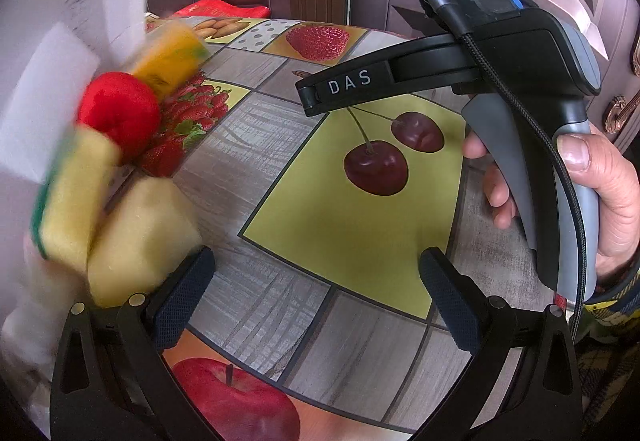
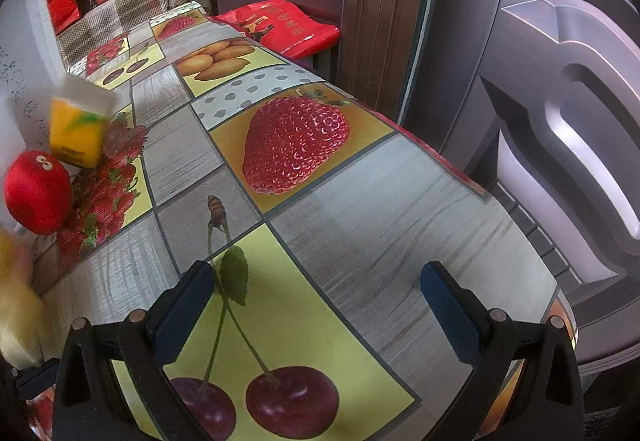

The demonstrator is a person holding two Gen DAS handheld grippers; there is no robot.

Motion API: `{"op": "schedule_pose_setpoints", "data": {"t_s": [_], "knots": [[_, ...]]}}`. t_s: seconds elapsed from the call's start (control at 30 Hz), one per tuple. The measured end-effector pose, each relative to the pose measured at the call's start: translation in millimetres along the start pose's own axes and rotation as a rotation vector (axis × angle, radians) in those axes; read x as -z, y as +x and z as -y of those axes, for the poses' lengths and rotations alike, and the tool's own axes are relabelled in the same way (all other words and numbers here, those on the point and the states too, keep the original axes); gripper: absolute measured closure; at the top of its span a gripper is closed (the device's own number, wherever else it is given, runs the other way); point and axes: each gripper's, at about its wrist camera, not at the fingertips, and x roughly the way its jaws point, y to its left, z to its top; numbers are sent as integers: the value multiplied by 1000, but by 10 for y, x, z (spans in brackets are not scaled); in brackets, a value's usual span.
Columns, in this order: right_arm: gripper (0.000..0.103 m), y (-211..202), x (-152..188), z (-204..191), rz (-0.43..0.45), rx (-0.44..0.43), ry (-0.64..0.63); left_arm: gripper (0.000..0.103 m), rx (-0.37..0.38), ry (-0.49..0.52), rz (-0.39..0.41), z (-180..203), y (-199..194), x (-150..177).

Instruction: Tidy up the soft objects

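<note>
Left gripper (image 1: 316, 273) spread wide, gripping nothing; left pad (image 1: 182, 301) touching or just beside a pale yellow sponge (image 1: 140, 241). Right gripper (image 2: 320, 289) also spread wide and empty above the fruit-print tablecloth (image 2: 380, 201). Beyond the pale sponge along the wall: green-backed sponge (image 1: 72, 197), then red plush toy (image 1: 118, 115), then orange packet (image 1: 172, 55), all blurred in the left view.

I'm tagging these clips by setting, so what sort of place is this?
Most likely a home, by an entrance: a table under a fruit-print oilcloth, a panelled metal door beside it, and red shopping bags at the far end. Both claws are open.
</note>
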Motion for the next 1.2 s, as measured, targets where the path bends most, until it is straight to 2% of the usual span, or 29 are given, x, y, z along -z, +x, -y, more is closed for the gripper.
{"op": "schedule_pose_setpoints", "data": {"t_s": [1.2], "knots": [[0,0,6,-51,1,-2,-5,1,0,0,-1,10,-2,-7]]}}
